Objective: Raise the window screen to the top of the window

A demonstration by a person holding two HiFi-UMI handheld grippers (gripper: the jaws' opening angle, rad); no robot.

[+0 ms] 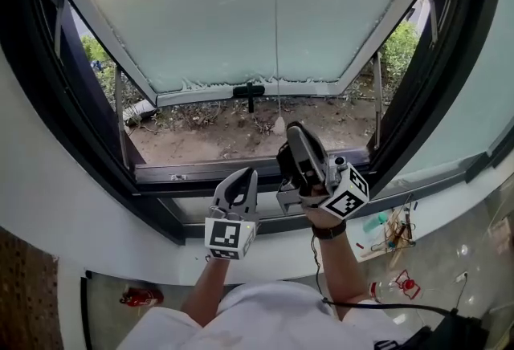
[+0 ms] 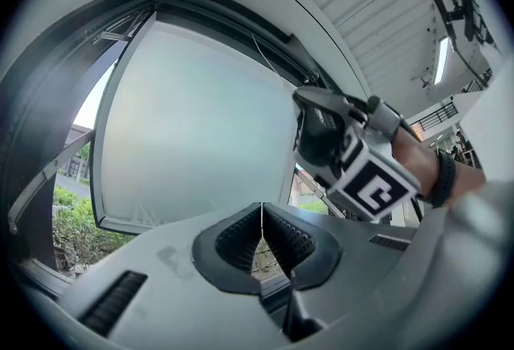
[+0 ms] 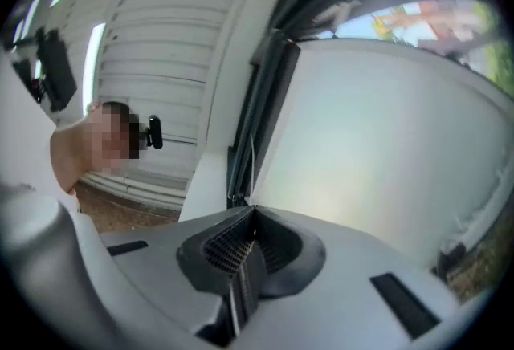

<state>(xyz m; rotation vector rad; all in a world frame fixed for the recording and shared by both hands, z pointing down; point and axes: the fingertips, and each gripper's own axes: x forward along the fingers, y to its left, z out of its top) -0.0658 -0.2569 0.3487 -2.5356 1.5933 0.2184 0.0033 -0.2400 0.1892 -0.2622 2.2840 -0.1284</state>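
Observation:
The frosted window pane (image 1: 241,11) (image 2: 193,124) (image 3: 385,148) swings outward, and bare ground shows sharply through the opening below it. No screen mesh can be made out across that opening. A thin pale pull cord (image 1: 277,35) (image 3: 246,156) hangs from above the picture down the middle of the window. It ends at my right gripper (image 1: 287,128) (image 3: 252,210), which points steeply up and is shut on it. My left gripper (image 1: 245,173) (image 2: 262,205) sits lower, over the sill, shut with nothing seen in it. The right gripper's marker cube (image 2: 373,186) shows in the left gripper view.
A black handle (image 1: 249,90) sits on the pane's lower frame. A grey sill rail (image 1: 209,172) runs under both grippers. Metal stays (image 1: 120,115) (image 1: 377,99) flank the opening inside the dark window frame (image 1: 48,99). Small red objects (image 1: 401,286) lie on the floor below.

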